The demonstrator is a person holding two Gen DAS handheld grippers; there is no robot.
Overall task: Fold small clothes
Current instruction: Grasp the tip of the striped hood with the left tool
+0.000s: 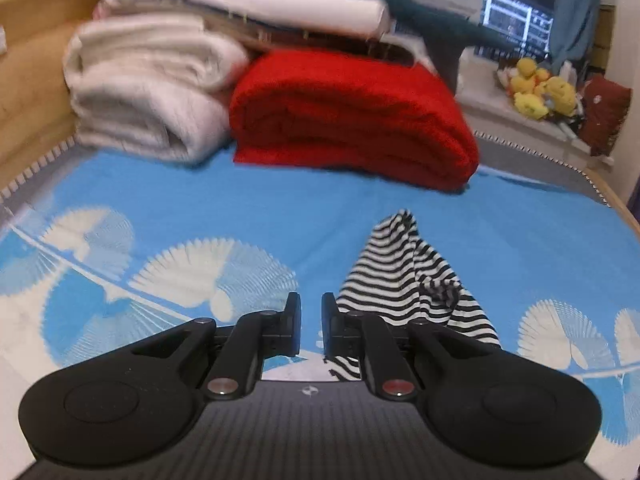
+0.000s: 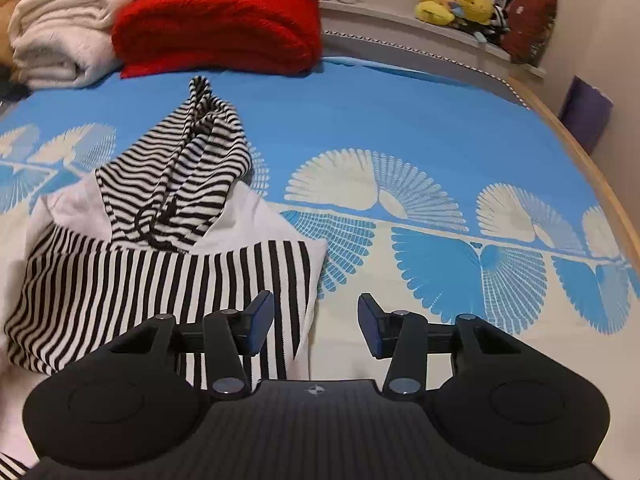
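Observation:
A small black-and-white striped hooded garment [image 2: 168, 248] lies on the blue and white bed cover [image 2: 400, 120], hood pointing away, body partly folded. My right gripper [image 2: 316, 320] is open and empty, hovering over the garment's right edge. In the left wrist view the striped hood [image 1: 404, 264] lies just right of my left gripper [image 1: 311, 320], whose jaws stand a narrow gap apart with nothing between them; the right finger [image 1: 332, 320] is next to the fabric.
A folded red blanket [image 1: 352, 120] and folded white blankets [image 1: 148, 92] are stacked at the far end of the bed. Yellow plush toys [image 2: 452, 0] sit on the window ledge. A wooden bed rim [image 2: 580, 152] runs along the right.

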